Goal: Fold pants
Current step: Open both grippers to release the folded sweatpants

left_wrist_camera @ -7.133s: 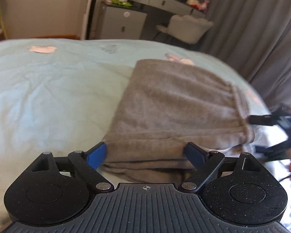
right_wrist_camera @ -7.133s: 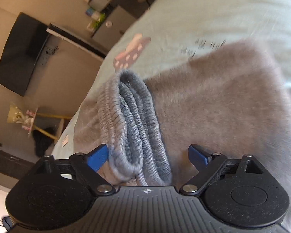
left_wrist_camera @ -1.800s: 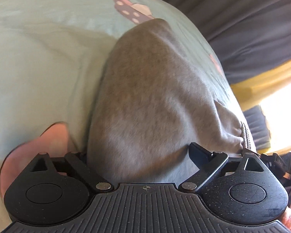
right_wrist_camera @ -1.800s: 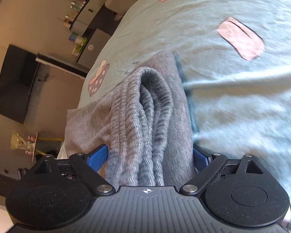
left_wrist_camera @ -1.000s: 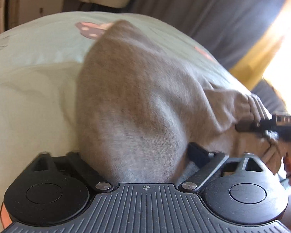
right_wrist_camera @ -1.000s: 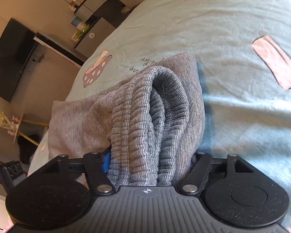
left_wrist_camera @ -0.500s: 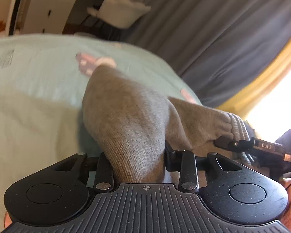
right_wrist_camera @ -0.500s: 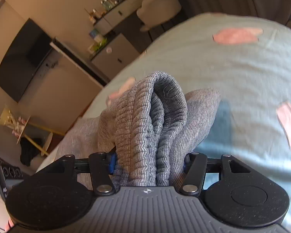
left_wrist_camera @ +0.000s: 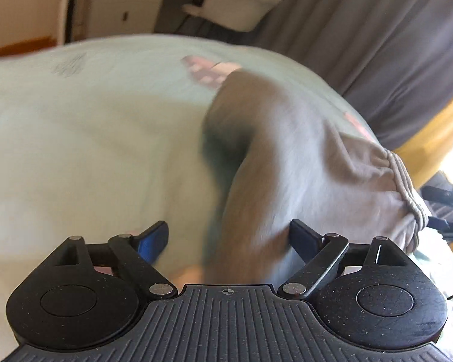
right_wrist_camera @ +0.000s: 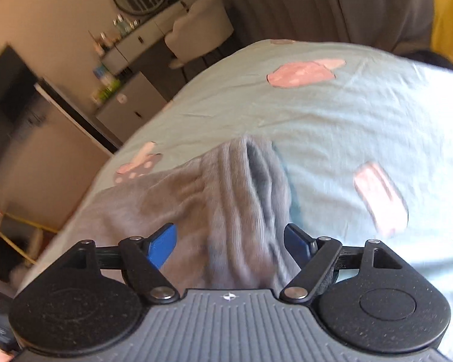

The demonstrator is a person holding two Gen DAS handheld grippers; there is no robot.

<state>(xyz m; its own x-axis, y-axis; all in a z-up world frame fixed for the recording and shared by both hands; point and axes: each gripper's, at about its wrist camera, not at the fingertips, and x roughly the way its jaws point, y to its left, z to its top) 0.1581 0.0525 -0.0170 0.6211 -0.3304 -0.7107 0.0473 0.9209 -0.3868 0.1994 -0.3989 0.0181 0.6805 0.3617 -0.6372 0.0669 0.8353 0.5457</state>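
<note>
Nearest the left wrist camera: left gripper (left_wrist_camera: pixel 226 238) spread wide, jaws just opened, grey pants (left_wrist_camera: pixel 287 163) lying between them but no pad pressing on the cloth. Half a second ago clamped tight on that same fold; now released. Left blue pad (left_wrist_camera: pixel 152 241) clear of the fabric, over bare sheet; whether the right finger touches the pants' edge cannot be told through the blur.

Nearest the right wrist camera: right gripper (right_wrist_camera: pixel 229 241) likewise let go, jaws just opened, the ribbed waistband (right_wrist_camera: pixel 250 187) lying between the blue pads without being pinched. Half a second ago bunched high and gripped; now slumped lower on the bed.

Farther out from the pants: mint bedsheet (left_wrist_camera: pixel 90 138) all around them, a pink mushroom print (right_wrist_camera: pixel 137 164) just beside their far edge, a pink patch (right_wrist_camera: pixel 302 74) well beyond. From the left wrist view, the right gripper's dark frame just beside the waistband end of the pants. Beyond the bed: white chair (left_wrist_camera: pixel 232 6), cabinet (right_wrist_camera: pixel 130 105), grey curtain (left_wrist_camera: pixel 377 45).

Judged from this: both ends dropped together, so a fold probably just laid down and the pants resting folded on the sheet. Likely remaining: pulling back clear, perhaps smoothing or one more fold. Heavy blur in both views, so the neatness of the fold cannot be told.
</note>
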